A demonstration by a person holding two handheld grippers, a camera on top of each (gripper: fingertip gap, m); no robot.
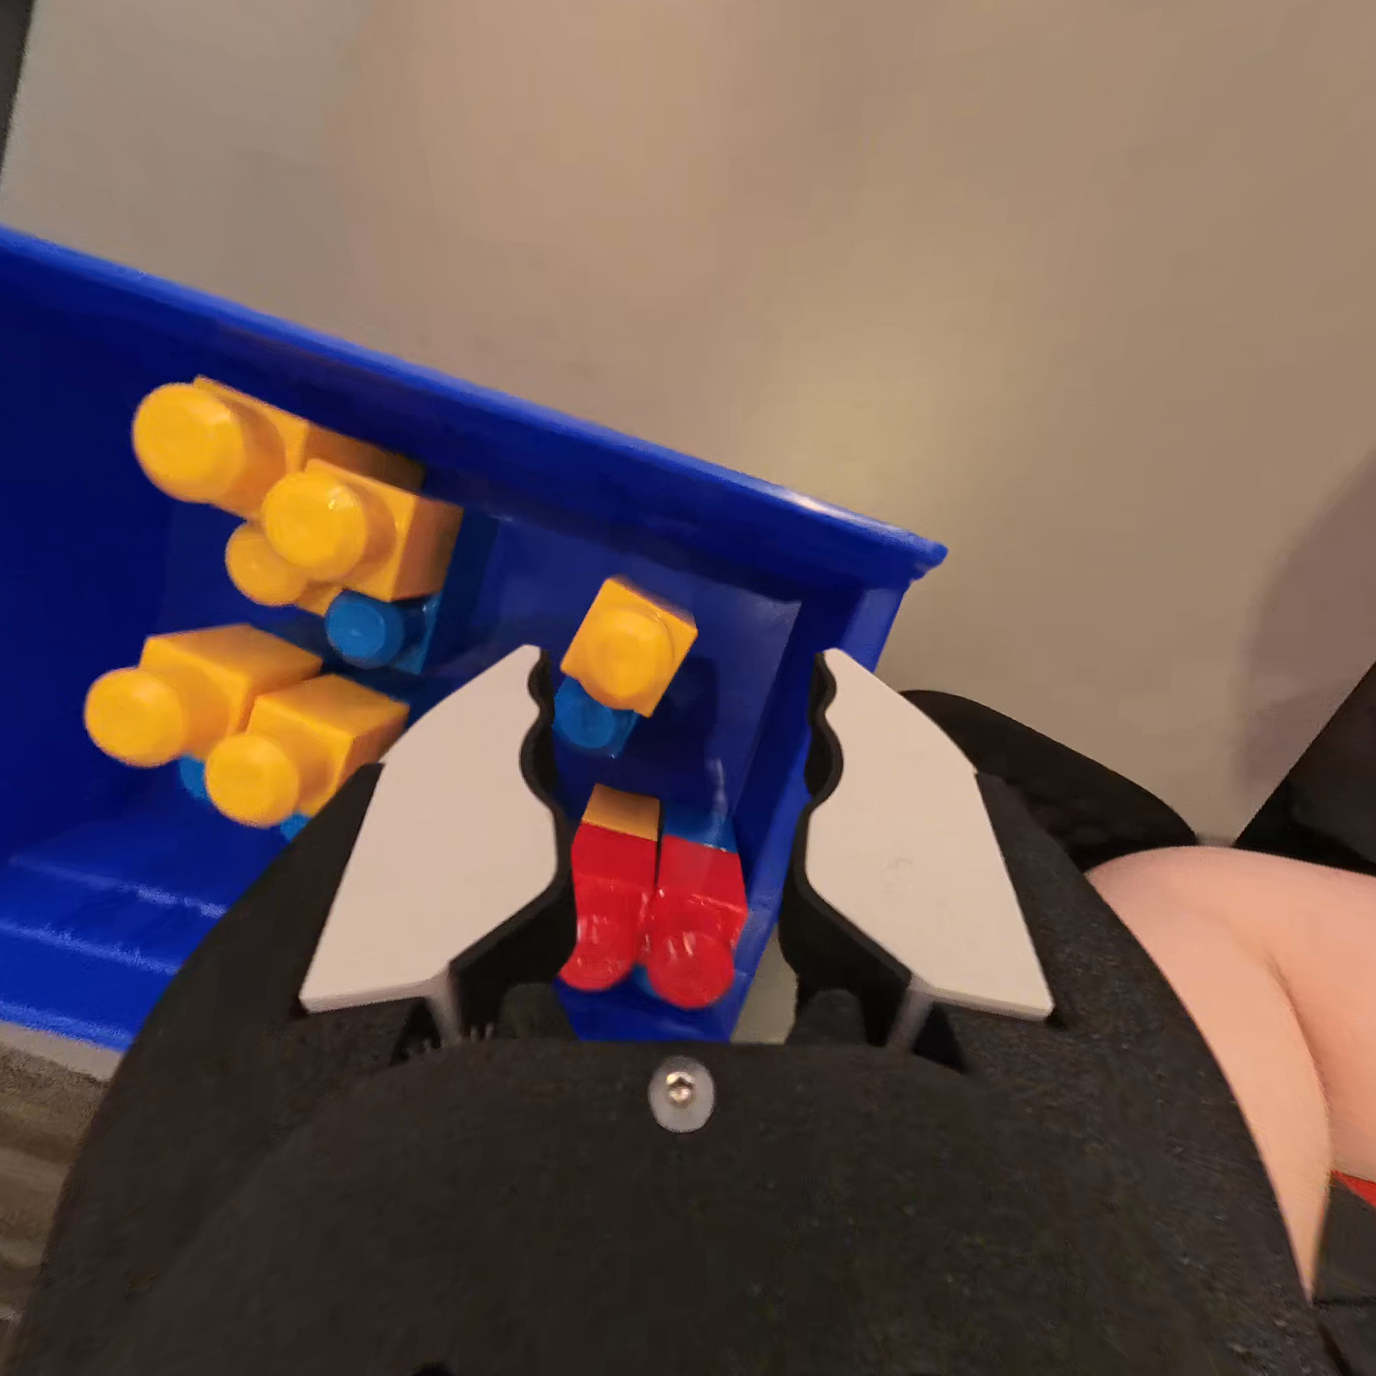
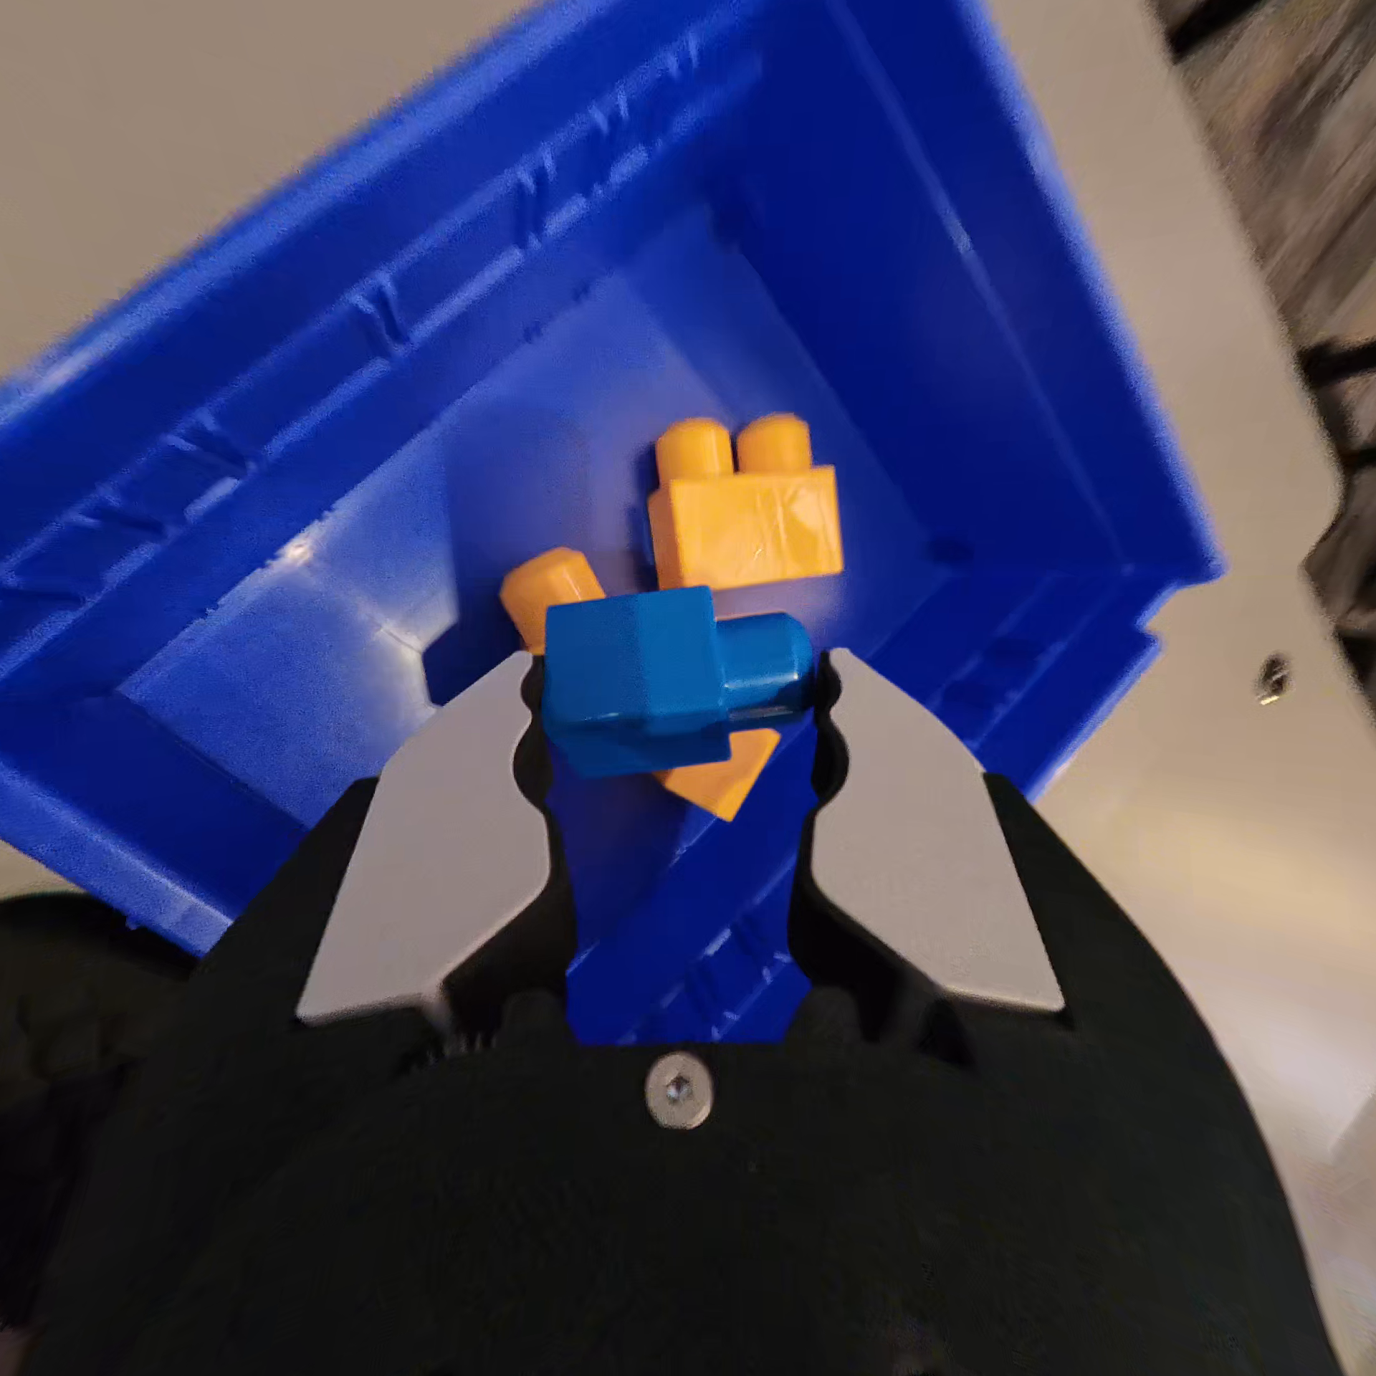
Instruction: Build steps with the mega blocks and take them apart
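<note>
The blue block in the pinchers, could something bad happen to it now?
Maybe. The right hand-held gripper pinches the blue block only at its fingertips, one tip on the rounded stud, so it could twist and slip out. It would probably drop into the blue bin onto the orange blocks and bounce. The picture is blurry, so the gripper seems to be moving fast, which makes slipping likelier.
</note>
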